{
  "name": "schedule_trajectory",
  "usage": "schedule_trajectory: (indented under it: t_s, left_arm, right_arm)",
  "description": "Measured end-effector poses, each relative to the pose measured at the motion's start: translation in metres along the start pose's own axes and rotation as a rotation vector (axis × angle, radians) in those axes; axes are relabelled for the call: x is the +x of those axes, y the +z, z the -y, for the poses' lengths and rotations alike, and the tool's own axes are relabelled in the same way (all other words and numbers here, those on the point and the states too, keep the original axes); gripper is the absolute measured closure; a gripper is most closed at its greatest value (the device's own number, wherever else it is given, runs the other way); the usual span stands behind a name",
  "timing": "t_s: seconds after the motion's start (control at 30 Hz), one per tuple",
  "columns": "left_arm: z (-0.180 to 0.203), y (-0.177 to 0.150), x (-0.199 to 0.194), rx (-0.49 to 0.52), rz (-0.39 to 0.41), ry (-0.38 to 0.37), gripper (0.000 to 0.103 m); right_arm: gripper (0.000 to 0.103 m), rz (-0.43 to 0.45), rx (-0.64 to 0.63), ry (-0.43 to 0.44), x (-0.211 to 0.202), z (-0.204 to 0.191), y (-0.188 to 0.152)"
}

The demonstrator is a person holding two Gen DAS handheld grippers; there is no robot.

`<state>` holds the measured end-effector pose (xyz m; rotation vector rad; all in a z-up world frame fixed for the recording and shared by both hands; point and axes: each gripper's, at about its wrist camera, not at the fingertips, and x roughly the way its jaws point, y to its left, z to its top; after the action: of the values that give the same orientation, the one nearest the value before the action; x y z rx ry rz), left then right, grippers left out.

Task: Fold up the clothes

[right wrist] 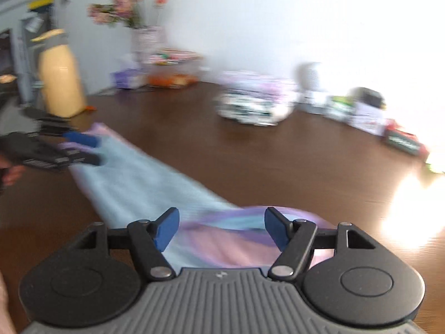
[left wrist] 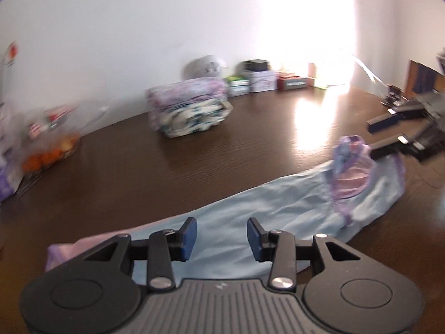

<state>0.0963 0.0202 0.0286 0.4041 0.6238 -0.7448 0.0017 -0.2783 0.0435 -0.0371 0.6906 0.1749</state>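
The surface (left wrist: pixel 194 150) looks like dark brown wood with a fine grain, polished enough to throw back a bright glare. The garment (left wrist: pixel 250 217) on it is soft, matt cloth in pale blue with lilac trim, lightly creased. The left gripper (left wrist: pixel 221 238) is matt black plastic with silvery metal rivets, a ribbed grey body and blue, rubbery-looking fingers (left wrist: pixel 189 236).

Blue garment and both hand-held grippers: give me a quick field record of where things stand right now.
garment: light blue garment with purple trim, lying as a long strip on the dark table
left hand-held gripper: open, above one end of the strip, nothing between its pads
right hand-held gripper: open, over the opposite, purple-trimmed end, not gripping
finished pile: folded clothes stack farther back on the table
image quality: both views blurred
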Motion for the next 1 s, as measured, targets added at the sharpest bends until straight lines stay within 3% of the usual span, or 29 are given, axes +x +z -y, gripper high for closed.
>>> schedule_trajectory:
  t_s: [0.07, 0.13, 0.37, 0.47, 0.53, 0.6, 0.7, 1.0]
  left_arm:
    - [0.021, 0.008, 0.009, 0.045, -0.006, -0.043, 0.068]
    - [0.037, 0.013, 0.019, 0.074, -0.016, -0.077, 0.078]
    - [0.055, 0.012, 0.045, 0.062, -0.091, -0.084, 0.080]
    - [0.054, 0.008, 0.051, 0.052, -0.131, -0.087, 0.080]
    - [0.051, 0.009, 0.051, 0.034, -0.136, -0.095, 0.080]
    - [0.050, 0.009, 0.050, 0.026, -0.142, -0.099, 0.080]
    - [0.051, 0.010, 0.050, 0.028, -0.146, -0.095, 0.080]
    - [0.052, 0.009, 0.051, 0.007, -0.138, -0.080, 0.080]
  right_arm:
    - [0.040, -0.056, 0.016, -0.001, 0.008, 0.028, 0.003]
    - [0.047, -0.116, 0.026, 0.020, 0.020, 0.053, 0.008]
    - [0.048, -0.257, 0.037, 0.200, 0.072, 0.101, 0.015]
    - [0.066, -0.283, 0.038, 0.284, 0.086, 0.111, 0.015]
    - [0.087, -0.289, 0.031, 0.320, 0.090, 0.112, 0.016]
    - [0.095, -0.285, 0.013, 0.321, 0.089, 0.110, 0.017]
    - [0.097, -0.240, -0.046, 0.287, 0.073, 0.103, 0.017]
    - [0.097, -0.133, -0.462, 0.121, 0.002, 0.033, -0.022]
